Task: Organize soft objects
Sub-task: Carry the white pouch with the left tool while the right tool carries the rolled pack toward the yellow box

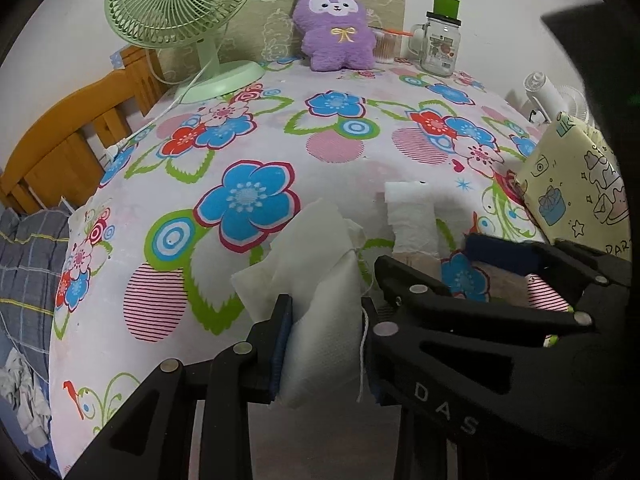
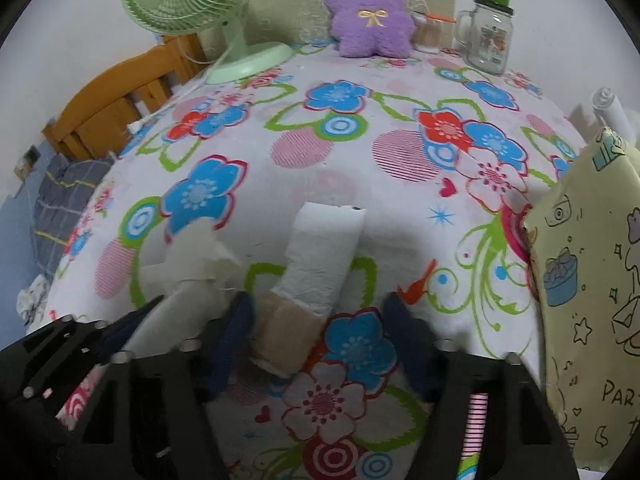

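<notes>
Left hand-held gripper (image 1: 326,344) clamped on white pouch (image 1: 316,320), lower centre | right hand-held gripper (image 2: 316,336) apart, astride paper-wrapped roll (image 2: 316,264) on floral bench (image 2: 360,168)

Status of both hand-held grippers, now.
Left hand-held gripper: shut on the white pouch.
Right hand-held gripper: open, astride the rolled white pad, pads not pressing it.

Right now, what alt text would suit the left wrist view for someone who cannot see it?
The left gripper clamps a white cloth pouch above a flowered tablecloth. Beside it, the right gripper reaches toward a white paper roll. A green fan and purple plush toy stand behind.
</notes>
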